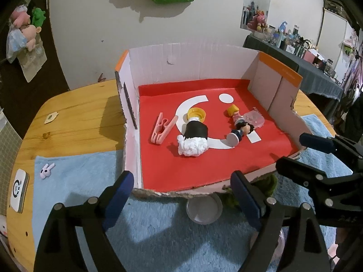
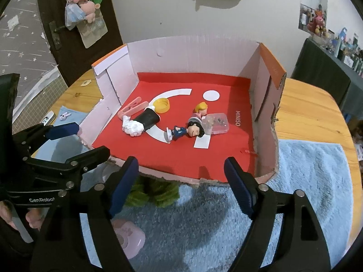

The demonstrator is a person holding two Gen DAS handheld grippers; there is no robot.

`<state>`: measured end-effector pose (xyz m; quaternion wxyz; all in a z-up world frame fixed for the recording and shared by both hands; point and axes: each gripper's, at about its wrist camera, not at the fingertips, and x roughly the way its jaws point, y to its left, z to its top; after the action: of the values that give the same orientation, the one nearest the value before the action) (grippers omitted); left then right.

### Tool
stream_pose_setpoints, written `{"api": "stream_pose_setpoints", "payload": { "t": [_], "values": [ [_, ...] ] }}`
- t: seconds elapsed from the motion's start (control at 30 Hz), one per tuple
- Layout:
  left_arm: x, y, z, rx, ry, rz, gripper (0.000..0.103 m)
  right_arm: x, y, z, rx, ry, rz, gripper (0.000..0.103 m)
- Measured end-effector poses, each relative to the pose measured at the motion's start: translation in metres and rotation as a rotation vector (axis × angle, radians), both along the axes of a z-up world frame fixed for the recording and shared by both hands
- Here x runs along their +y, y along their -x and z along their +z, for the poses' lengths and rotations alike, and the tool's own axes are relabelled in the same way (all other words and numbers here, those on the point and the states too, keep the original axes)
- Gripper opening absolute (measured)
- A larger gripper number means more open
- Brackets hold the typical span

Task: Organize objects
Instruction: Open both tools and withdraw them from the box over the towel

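Grippers: left gripper (image 1: pixel 181 192) and right gripper (image 2: pixel 181 181) both gape wide, holding nothing.
Box: cardboard box (image 1: pixel 188 61) already contains clothespin (image 1: pixel 162 130), figurine (image 2: pixel 181 131).
Remaining: green fuzzy item (image 2: pixel 154 192), pink case (image 2: pixel 129 238) on blue towel (image 2: pixel 306 181).
Advice: approach squarely, close around the middle.

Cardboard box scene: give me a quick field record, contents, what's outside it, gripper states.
container: open cardboard box with red liner, front wall cut low
inside: pink plastic clothespin; yellow bottle cap; black-and-white figurine lying down; dark-haired doll figurine lying down; blonde small figurine; clear plastic case
outside: small bunny charm on blue fluffy towel; green fuzzy item by box front
left hand-held gripper: open, empty
right hand-held gripper: open, empty
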<state>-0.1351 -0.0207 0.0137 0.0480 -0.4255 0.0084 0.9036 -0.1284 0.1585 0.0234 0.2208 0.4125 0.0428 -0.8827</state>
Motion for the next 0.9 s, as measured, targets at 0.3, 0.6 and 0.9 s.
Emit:
{"api": "stream_pose_setpoints", "payload": {
  "t": [0.3, 0.6, 0.9],
  "values": [
    [0.001, -0.013, 0.0, 0.004, -0.004, 0.006, 0.089, 0.003, -0.017, 0.004, 0.018, -0.001, -0.003, 0.08],
    [0.003, -0.023, 0.0, 0.009, -0.003, 0.002, 0.089, 0.006, -0.029, 0.003, 0.021, -0.005, -0.005, 0.08],
    [0.005, -0.033, -0.004, 0.009, 0.0, 0.001, 0.089, 0.007, -0.036, 0.001, 0.021, -0.004, -0.001, 0.08]
  ]
}}
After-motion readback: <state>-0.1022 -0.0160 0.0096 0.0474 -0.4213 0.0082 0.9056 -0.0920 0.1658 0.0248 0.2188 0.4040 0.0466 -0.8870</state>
